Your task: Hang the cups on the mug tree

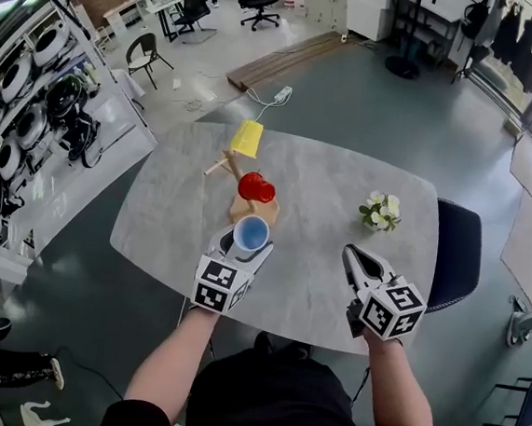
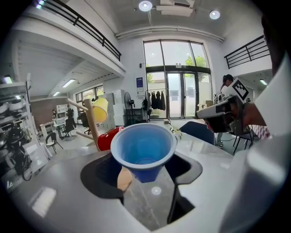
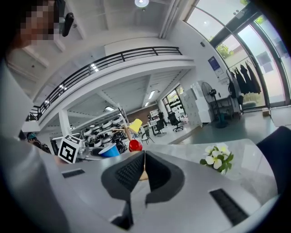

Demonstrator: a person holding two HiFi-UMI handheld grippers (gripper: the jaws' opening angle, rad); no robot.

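Grips the blue cup (image 1: 251,234) in the left gripper (image 1: 246,244), with the jaws spread wide and pressing on the cup's two sides. Holds it up in the air over the near half of the tabletop (image 1: 345,168), with the open end facing up and back at the person. Sits just on the near side of the wooden mug tree (image 1: 236,170), around the middle of the tabletop and a bit toward the left edge. Already carries a red cup (image 1: 256,188) on a near peg and a yellow cup (image 1: 247,138) on a far peg.

Could bump the red cup off its peg, being so close behind it. Could tip the whole tree with one hard push, since it looks light. Could miss the thin peg, and probably needs a turn of the cup first. Could let the smooth, sloping cup slide out of a loose squeeze.

Keeps the right gripper (image 1: 353,255) shut tight on nothing, over the near right part of the tabletop, well apart from the tree. Cannot steady the tree from there. Could brush the little flowers (image 1: 379,211) near the right edge with a careless swing.
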